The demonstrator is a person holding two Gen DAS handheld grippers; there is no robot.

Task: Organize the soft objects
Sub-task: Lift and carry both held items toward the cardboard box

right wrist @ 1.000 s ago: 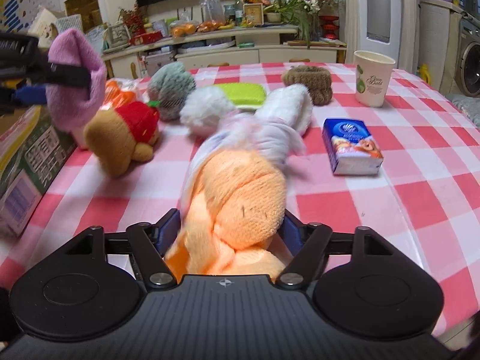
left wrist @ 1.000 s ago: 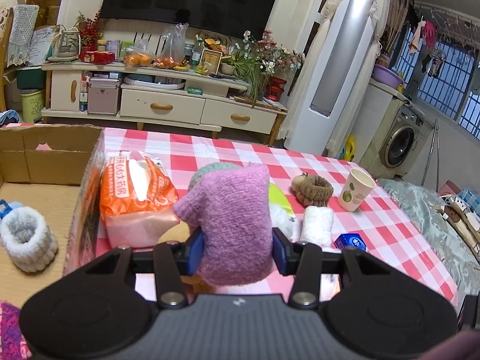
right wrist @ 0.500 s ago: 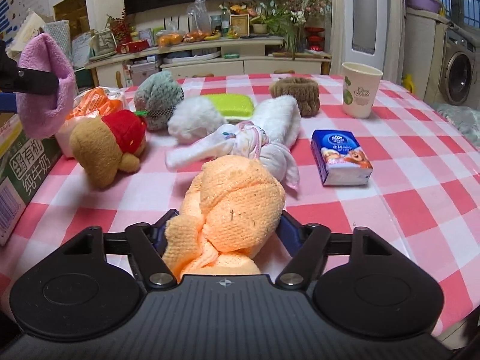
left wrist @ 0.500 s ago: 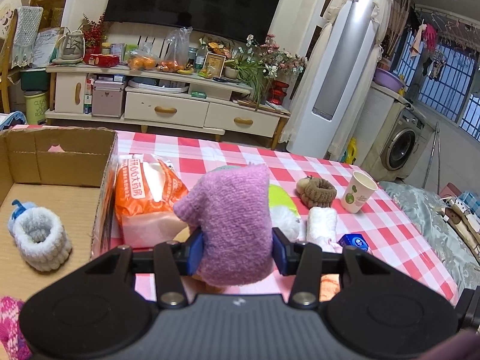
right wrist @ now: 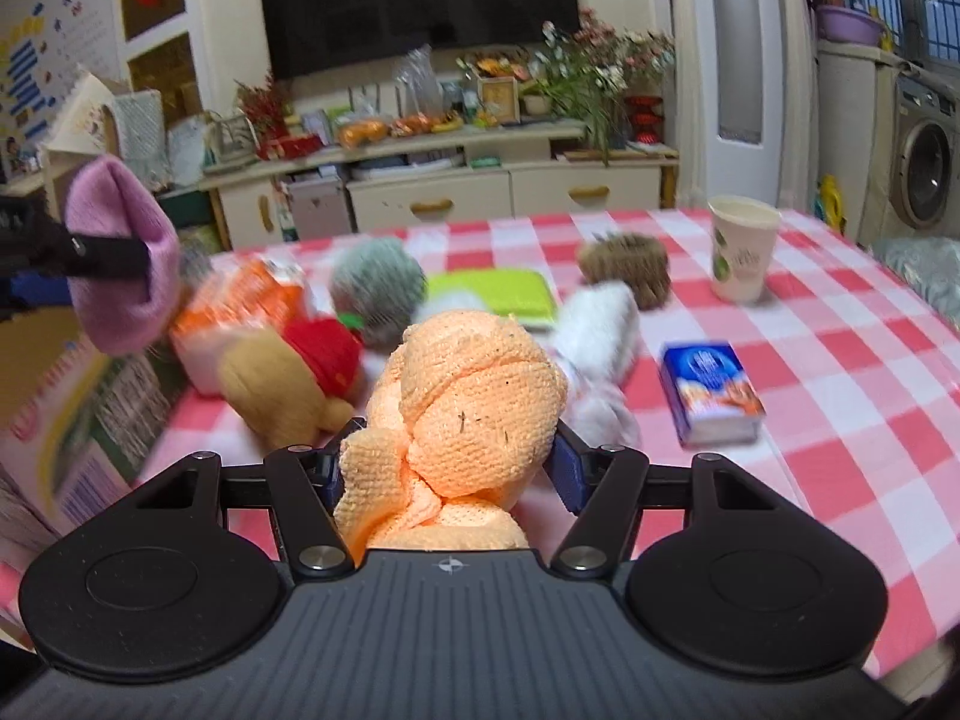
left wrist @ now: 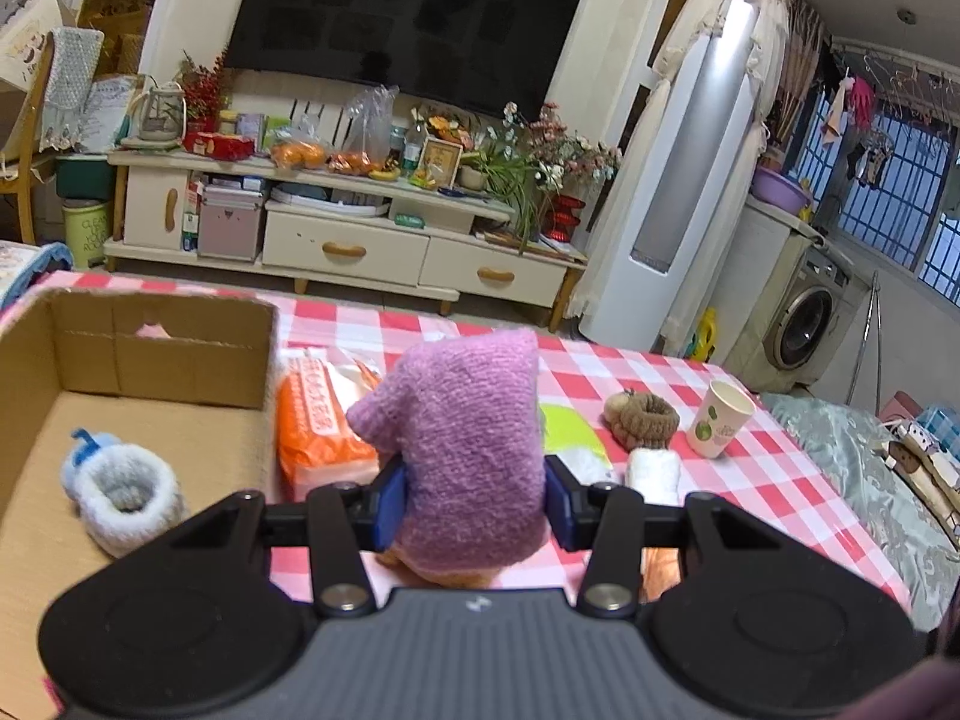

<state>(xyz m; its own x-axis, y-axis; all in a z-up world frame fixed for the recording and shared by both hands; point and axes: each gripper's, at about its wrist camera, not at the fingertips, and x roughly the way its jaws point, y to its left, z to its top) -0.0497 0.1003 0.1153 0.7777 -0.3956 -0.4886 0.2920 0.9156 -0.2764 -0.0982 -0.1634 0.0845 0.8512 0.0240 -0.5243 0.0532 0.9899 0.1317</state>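
Note:
My left gripper point(left wrist: 474, 507) is shut on a purple knitted piece point(left wrist: 468, 444) and holds it above the table, just right of an open cardboard box point(left wrist: 150, 360). A white-and-blue fluffy slipper point(left wrist: 120, 495) lies inside the box. My right gripper point(right wrist: 447, 465) is shut on an orange knitted bundle point(right wrist: 474, 414), lifted over the checked tablecloth point(right wrist: 840, 372). In the right wrist view the purple piece point(right wrist: 120, 258) hangs in the left gripper at the left. A brown plush bear with a red top point(right wrist: 294, 378), a grey knit ball point(right wrist: 378, 288), a white fluffy toy point(right wrist: 600, 330), a green pad point(right wrist: 492, 294) and a brown scrunchie point(right wrist: 627, 264) lie on the table.
An orange tissue pack point(left wrist: 318, 414) lies against the box's right wall. A paper cup point(right wrist: 741, 246) and a blue tissue packet point(right wrist: 708, 390) stand on the right half of the table. A TV cabinet point(left wrist: 336, 240) stands beyond the far edge.
Both grippers have risen with their loads. The left one has shifted so that more of the box interior and the slipper show. The right one has lifted the orange bundle off the white toy.

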